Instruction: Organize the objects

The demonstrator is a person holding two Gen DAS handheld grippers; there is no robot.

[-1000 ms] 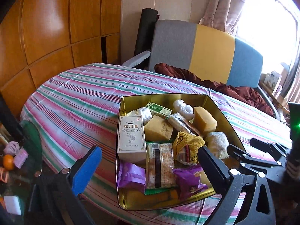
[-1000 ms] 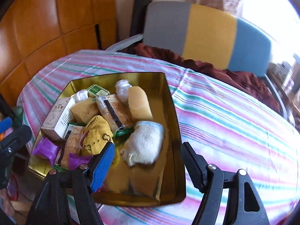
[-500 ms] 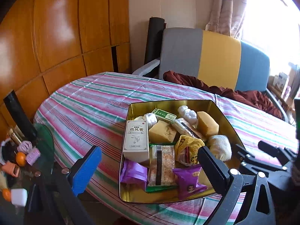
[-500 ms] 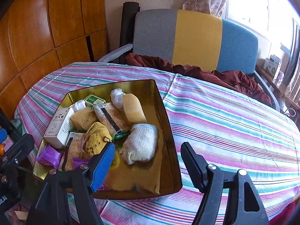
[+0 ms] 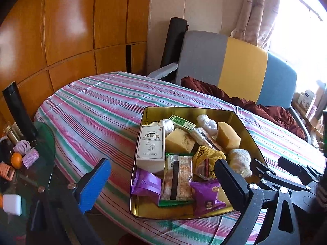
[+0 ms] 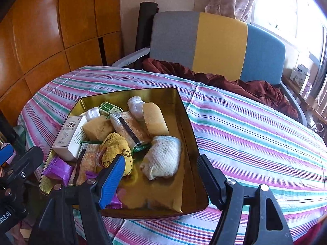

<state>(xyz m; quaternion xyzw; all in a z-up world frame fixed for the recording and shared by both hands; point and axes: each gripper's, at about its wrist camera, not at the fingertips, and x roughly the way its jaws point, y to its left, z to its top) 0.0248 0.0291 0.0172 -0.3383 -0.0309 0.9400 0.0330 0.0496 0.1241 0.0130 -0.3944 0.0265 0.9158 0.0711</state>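
A round worktop under a pink, green and white striped cloth (image 5: 98,110) carries a gold rectangular metal tin (image 6: 190,134) packed with snacks, boxes and rolled socks, near its front edge. Behind stand orange wooden wall panels (image 5: 61,30) and a grey, yellow and blue chair (image 6: 216,42). The left gripper (image 5: 161,185) and right gripper (image 6: 161,179) both hang with jaws apart and empty.

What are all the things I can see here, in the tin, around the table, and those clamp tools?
tin: 1, gold, on the table's near edge
white carton: 1, white, tin's left side
sponge blocks: 2, yellow, middle of tin
cracker packs: 2, clear with dark stripe, in tin
purple packets: 2, purple, tin's near end
yellow sock: 1, mustard, middle of tin
white sock: 1, cream, tin's right side
green box: 1, green, tin's far end
tablecloth: 1, pink, green and white stripes, over table
chair: 1, grey, yellow, blue, behind table
left gripper: open, empty
right gripper: open, empty
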